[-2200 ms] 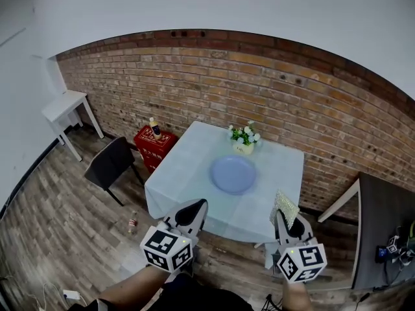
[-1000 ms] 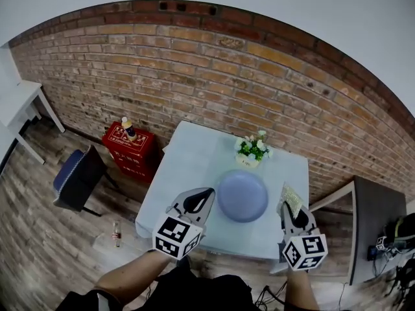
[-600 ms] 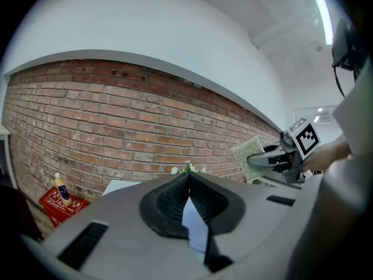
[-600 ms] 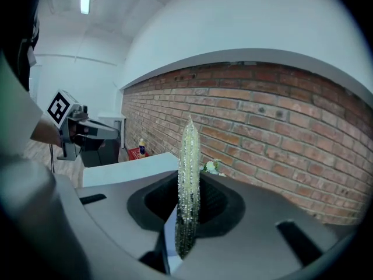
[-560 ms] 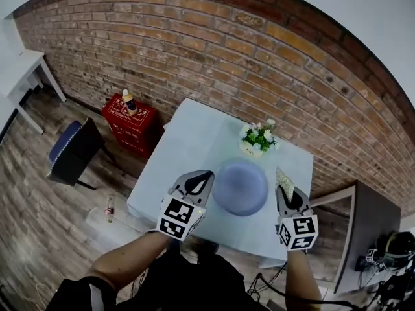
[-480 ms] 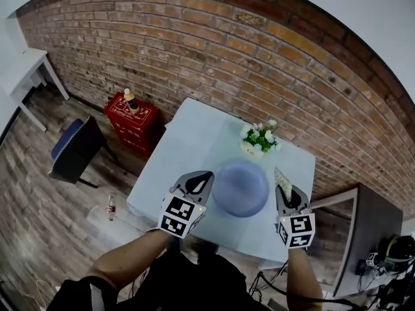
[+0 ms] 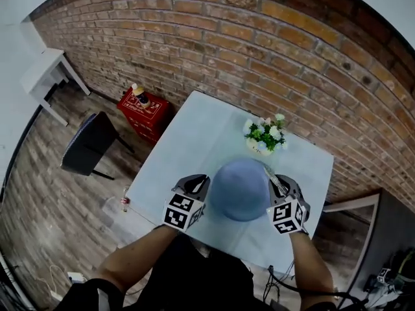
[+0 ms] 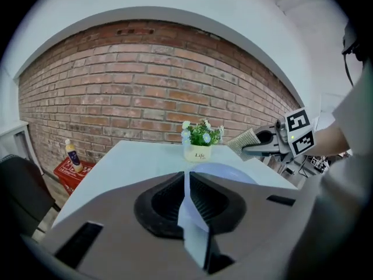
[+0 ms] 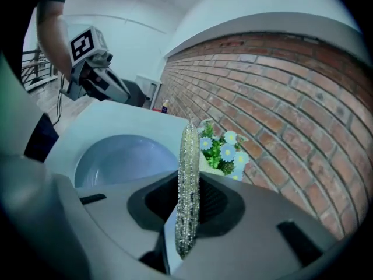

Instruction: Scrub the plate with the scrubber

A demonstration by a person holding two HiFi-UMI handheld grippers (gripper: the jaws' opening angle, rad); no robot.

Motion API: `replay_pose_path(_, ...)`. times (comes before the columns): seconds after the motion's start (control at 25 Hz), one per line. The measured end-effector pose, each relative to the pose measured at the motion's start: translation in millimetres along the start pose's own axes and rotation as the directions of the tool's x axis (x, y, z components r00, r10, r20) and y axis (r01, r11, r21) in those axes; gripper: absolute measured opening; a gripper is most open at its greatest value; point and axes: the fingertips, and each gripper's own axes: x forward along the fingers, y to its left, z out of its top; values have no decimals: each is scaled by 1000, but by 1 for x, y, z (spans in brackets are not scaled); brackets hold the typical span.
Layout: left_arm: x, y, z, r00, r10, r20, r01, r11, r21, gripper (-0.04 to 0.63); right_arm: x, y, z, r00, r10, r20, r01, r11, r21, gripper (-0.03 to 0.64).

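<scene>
A pale-clothed table fills mid-frame in the head view, a flowerpot at its far edge by the brick wall. Left of it: a red crate bearing a bottle, a dark chair, and what looks like a small bottle on the floor

Homely room: brick wall, table, flowers

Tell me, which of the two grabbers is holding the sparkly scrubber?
The right gripper: its jaws pinch the scrubber. The left gripper is shut on nothing.
</scene>
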Motion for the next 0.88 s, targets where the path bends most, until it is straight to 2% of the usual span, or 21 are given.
replay_pose_path(0.12, 16, -1, -11, 1000, 1, -16, -1, 1000, -3, 19, 23, 10, -13, 999, 24, -48, -30, 989, -143, 71)
replay_pose_path(0.16, 23, -1, -16, 1000, -8, -28, 8, 1000, -3, 44, 30, 12, -17, 998, 26, -65, -38, 979, -199, 71)
replay_pose_path(0.2, 30, 0, -22, 999, -15, -47, 15, 1000, 0, 99, 37, 15, -20, 996, 24, -82, -44, 966, -254, 71)
replay_pose_path(0.24, 37, 1, -29, 997, -20, -69, 21, 1000, 5, 135, 44, 18, -24, 995, 22, -99, -51, 952, -303, 71)
replay_pose_path(0.48, 60, 1, -61, 985, -69, -158, 77, 996, 41, 138, 71, 25, -37, 988, -41, -150, -46, 842, -538, 71)
replay_pose_path(0.64, 67, 2, -86, 973, -74, -217, 91, 993, 70, 137, 79, 29, -43, 981, -74, -179, -57, 772, -633, 69)
replay_pose_path(0.76, 66, 0, -90, 972, -86, -217, 103, 992, 68, 114, 80, 36, -51, 973, -73, -218, -100, 722, -685, 69)
replay_pose_path(0.88, 67, -3, -89, 971, -95, -219, 117, 989, 90, 111, 83, 40, -63, 959, -71, -275, -151, 693, -705, 71)
